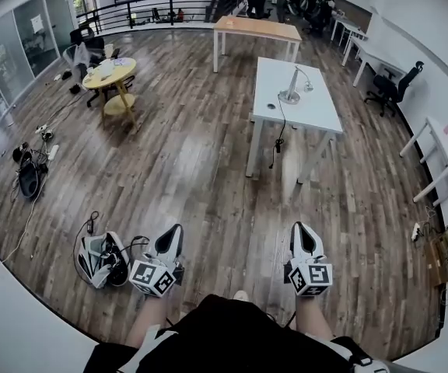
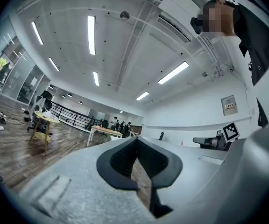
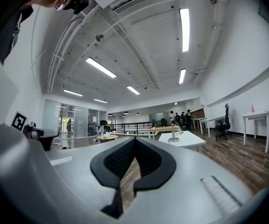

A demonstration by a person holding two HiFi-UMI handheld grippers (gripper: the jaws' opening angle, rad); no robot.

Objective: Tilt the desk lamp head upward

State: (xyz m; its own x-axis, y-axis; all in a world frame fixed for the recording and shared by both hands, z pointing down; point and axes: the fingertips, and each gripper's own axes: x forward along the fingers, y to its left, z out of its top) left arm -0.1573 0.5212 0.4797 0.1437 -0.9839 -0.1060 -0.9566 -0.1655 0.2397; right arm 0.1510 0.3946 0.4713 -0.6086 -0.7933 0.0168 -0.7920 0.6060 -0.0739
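A silver desk lamp (image 1: pixel 292 85) stands on a white table (image 1: pixel 317 115) well ahead of me, its arm leaning right and its head low. In the right gripper view the lamp (image 3: pixel 173 133) is small, on the same table (image 3: pixel 185 140). My left gripper (image 1: pixel 169 243) and right gripper (image 1: pixel 304 238) are held low near my body, far from the table, both shut with nothing between the jaws. The left gripper view shows the shut left gripper (image 2: pixel 137 158) and no lamp; the right gripper (image 3: pixel 133 160) points toward the table.
A wooden table (image 1: pixel 257 29) stands behind the white one, a round yellow table (image 1: pixel 110 74) at the left. Bags and cables (image 1: pixel 99 256) lie on the wood floor by my left. White desks and a black chair (image 1: pixel 391 88) line the right wall. People stand at the back.
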